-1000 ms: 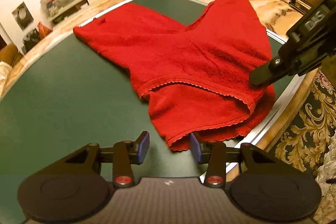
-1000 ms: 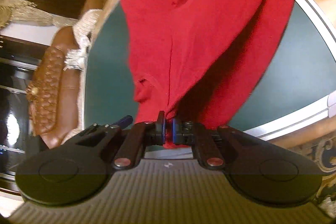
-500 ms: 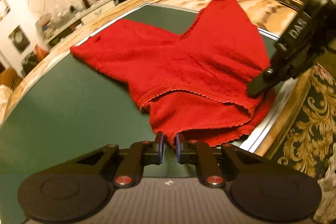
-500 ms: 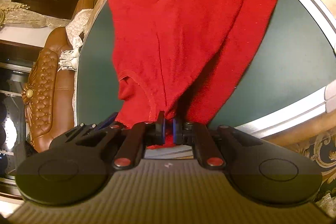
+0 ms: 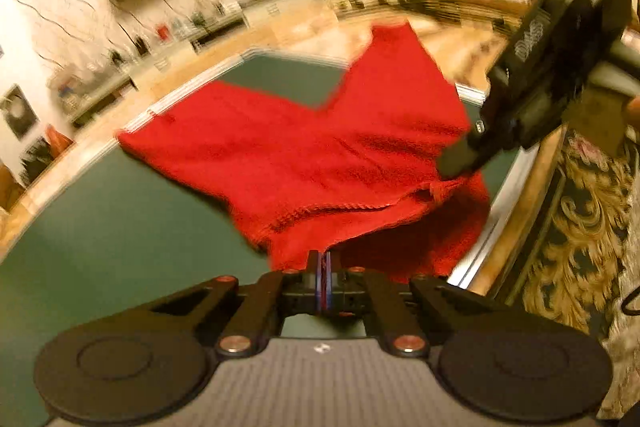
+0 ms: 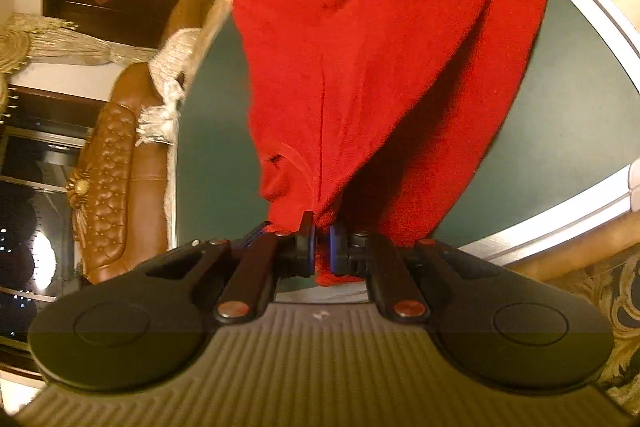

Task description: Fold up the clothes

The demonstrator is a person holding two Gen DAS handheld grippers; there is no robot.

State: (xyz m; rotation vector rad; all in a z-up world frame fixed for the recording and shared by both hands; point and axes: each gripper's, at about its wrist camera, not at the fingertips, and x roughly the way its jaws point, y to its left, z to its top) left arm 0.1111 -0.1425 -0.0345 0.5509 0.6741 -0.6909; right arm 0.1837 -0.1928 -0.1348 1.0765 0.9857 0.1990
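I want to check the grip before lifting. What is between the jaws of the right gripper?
In the right wrist view, a bunched edge of the red garment sits pinched in the right gripper; nothing else is there.

Left claw (image 5: 323, 267) pinched fully together, right claw (image 6: 321, 241) clamped nearly closed, both angled downward

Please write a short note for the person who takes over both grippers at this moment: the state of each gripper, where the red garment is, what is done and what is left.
Left gripper: its fingers have just closed on the near hem of the red garment.
Right gripper: shut on the garment's other near corner, cloth bunched between the fingers.
Garment: spread on the green table, two parts fanning away; the near edge is lifted, close to the table's rim.
Done: both near corners gripped.
Left: no fold made yet; probably carry the held edge over the far part, then release and smooth.
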